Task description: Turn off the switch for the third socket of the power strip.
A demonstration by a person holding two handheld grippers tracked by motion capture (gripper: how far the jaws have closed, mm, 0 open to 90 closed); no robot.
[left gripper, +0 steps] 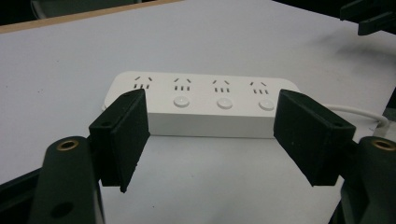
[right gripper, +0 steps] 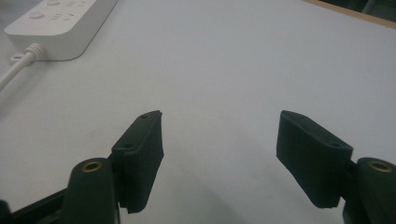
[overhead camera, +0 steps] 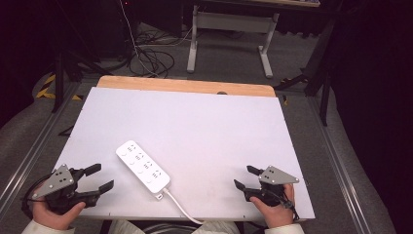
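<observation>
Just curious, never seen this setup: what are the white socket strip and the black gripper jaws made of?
The power strip looks like smooth, slightly glossy white plastic, with moulded edges and round buttons. The left gripper has matte black jaws with faint layered ridges, probably printed plastic; I can't be sure.

Left gripper (left gripper: 212, 135) held open over a white power strip on a white worktop.

The two black jaws stand wide apart, holding nothing, with the long white plastic power strip (left gripper: 201, 105) lying crosswise just beyond them on the flat white worktop (left gripper: 60, 70). Its top carries four socket groups and round white buttons; a white cable (left gripper: 359, 113) leaves its right end. The other black gripper (left gripper: 369, 16) shows at the upper right corner, toward the worktop's far wooden edge.
</observation>
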